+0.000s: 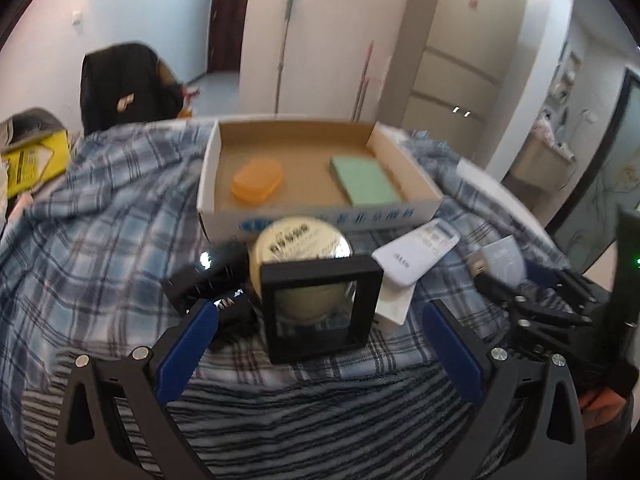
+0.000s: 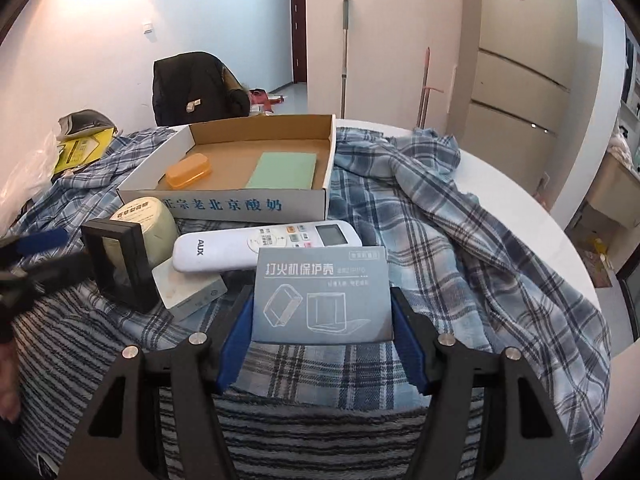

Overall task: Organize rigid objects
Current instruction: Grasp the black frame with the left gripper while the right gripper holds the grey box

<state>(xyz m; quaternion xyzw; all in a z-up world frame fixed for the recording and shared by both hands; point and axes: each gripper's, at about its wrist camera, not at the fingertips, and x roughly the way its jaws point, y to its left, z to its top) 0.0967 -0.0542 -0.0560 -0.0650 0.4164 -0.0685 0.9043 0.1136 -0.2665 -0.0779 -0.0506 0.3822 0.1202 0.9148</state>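
Note:
My left gripper point(image 1: 320, 308) is open, its blue pads point(image 1: 188, 344) wide on either side of a black square frame case point(image 1: 320, 312) without touching it. The case leans against a cream round tin point(image 1: 300, 240). My right gripper point(image 2: 322, 300) is shut on a grey-blue printed box point(image 2: 322, 292), held above the cloth. It also shows at the right of the left wrist view as the right gripper point(image 1: 520, 280). A white remote point(image 2: 264, 244) lies over a white card box point(image 2: 188, 284). Behind stands an open cardboard tray point(image 2: 224, 204) holding an orange case point(image 2: 189, 170) and a green pad point(image 2: 284, 170).
A plaid cloth point(image 2: 440, 220) over a striped one point(image 2: 300, 432) covers a round white table point(image 2: 520, 184). A black adapter point(image 1: 208, 276) lies left of the tin. A yellow box point(image 1: 32, 160) and a chair with a black jacket point(image 2: 188, 88) stand beyond.

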